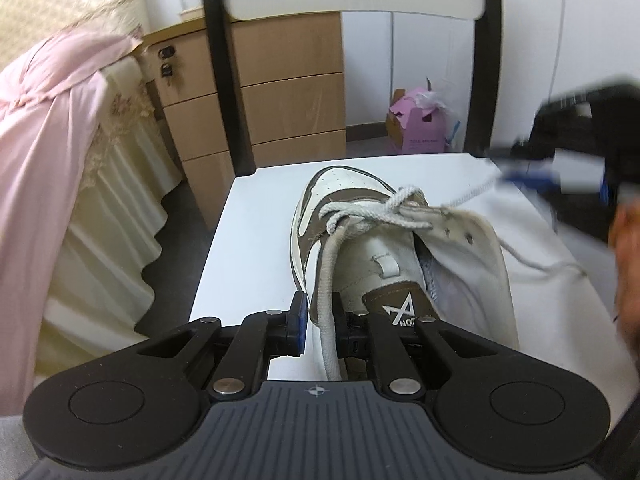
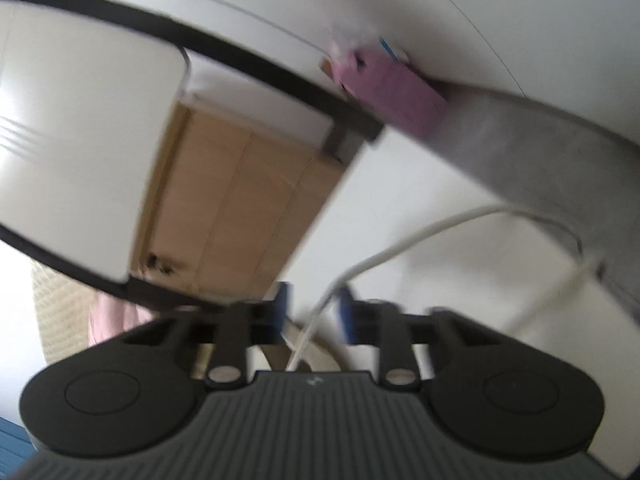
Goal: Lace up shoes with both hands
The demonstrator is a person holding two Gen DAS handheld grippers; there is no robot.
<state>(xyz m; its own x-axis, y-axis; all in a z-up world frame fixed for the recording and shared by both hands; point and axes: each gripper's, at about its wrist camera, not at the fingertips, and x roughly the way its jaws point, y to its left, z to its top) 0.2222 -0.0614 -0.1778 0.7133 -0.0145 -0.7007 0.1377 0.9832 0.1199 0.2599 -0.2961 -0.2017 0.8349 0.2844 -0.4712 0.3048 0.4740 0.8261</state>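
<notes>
While the sneaker [image 1: 360, 240] rests on the white chair seat [image 1: 248, 232], both laces are held.
Left gripper [image 1: 320, 324]: jaws clamped on flat lace [image 1: 330, 280]. Right gripper [image 2: 314, 312]: jaws nearly together, thin lace end [image 2: 380, 256] between them; grip cannot be told.

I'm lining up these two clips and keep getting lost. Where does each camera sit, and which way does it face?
Left wrist: sits on the left gripper, looking down along the shoe on the white seat; the right gripper and a hand show at right.
Right wrist: sits on the right gripper, rolled and blurred, facing the chair back; a lace passes between its fingers.
Shared: drawer unit, pink box.
</notes>
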